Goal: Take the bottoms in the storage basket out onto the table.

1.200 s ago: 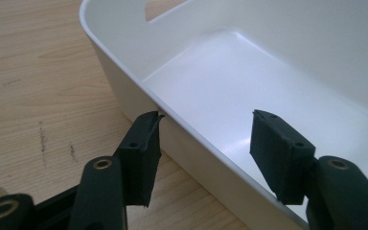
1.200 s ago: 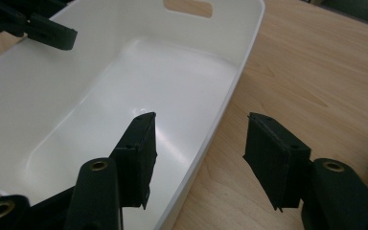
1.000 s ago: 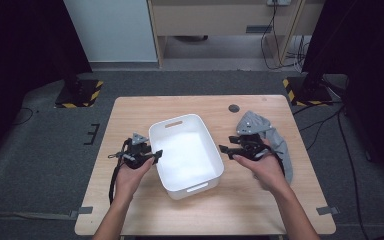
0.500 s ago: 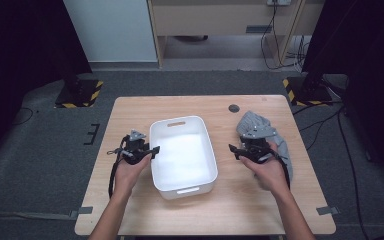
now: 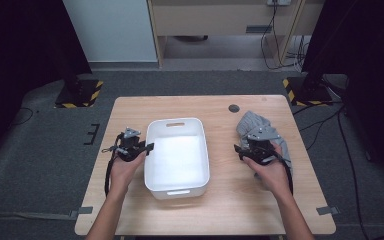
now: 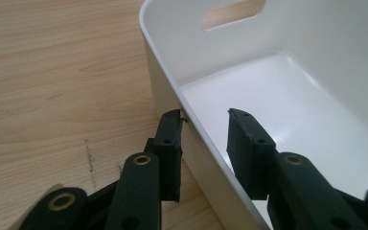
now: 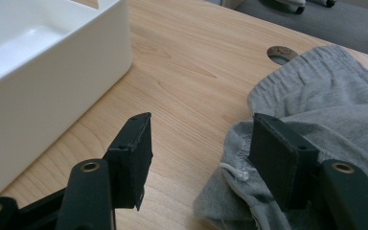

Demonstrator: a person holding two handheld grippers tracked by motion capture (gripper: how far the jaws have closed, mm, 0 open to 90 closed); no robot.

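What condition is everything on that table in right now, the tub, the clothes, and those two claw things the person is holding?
White tub: upright, nothing inside, its left wall between the left claw's jaws.
Grey garment: crumpled in a heap on the table, outside the tub.
Left gripper: jaws astride the tub's wall and just been closing; one pad near touching, the other apart.
Right gripper: jaws open, at the garment's edge, gripping nothing.

Your right hand [image 5: 272, 172] and right gripper [image 5: 252, 150] cover the near part of the grey sweatpants [image 5: 252, 125] in the high view. In the right gripper view the pants run off the right edge and the white plastic bin [image 7: 52, 72] is cut at the left. In the left gripper view the bin's far wall runs past the frame.
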